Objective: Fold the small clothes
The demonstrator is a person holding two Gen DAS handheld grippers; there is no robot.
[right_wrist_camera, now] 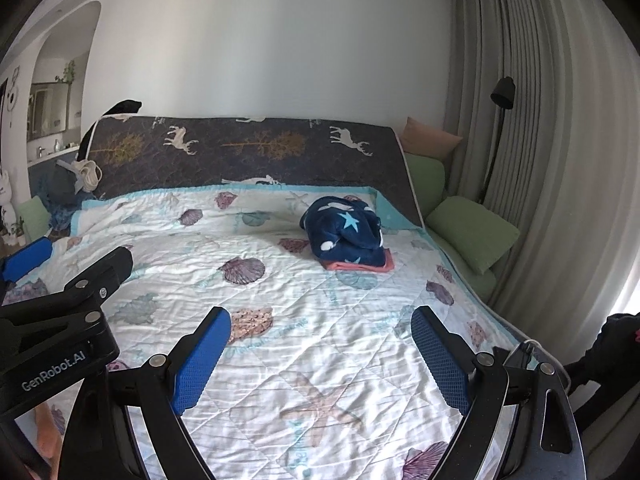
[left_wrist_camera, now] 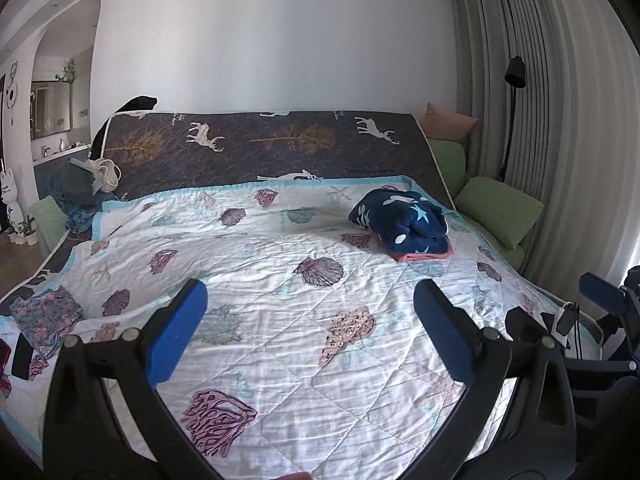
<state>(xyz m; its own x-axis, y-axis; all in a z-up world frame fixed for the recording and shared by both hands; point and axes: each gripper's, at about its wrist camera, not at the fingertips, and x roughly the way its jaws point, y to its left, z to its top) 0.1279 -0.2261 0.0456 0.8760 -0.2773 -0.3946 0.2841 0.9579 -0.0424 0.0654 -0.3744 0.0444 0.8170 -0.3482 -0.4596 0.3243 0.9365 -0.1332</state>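
Both units idle above the bed [left_wrist_camera: 280,280]. Left hand-held gripper [left_wrist_camera: 310,316] jaws spread wide, nothing between them; right hand-held gripper [right_wrist_camera: 320,344] same, wide and empty.

Candidate work item: floral garment [left_wrist_camera: 46,322], lying loose on the quilt, far to the left of the left hand-held gripper and slightly ahead of its fingertips. Looks thin, light, limp, so it should drape and sag between two hold points; little slip risk against the textured blue pads [right_wrist_camera: 202,364]. Best taken at two adjacent corners or a hem edge, one per unit, pinching fabric only so the quilt doesn't come up with it.

Navy star-print fleece [right_wrist_camera: 346,236] sits on a pink folded piece [right_wrist_camera: 360,266], ahead and right of both units, well apart. Appears done. Fleece is bulky and springy, so its fold may relax.
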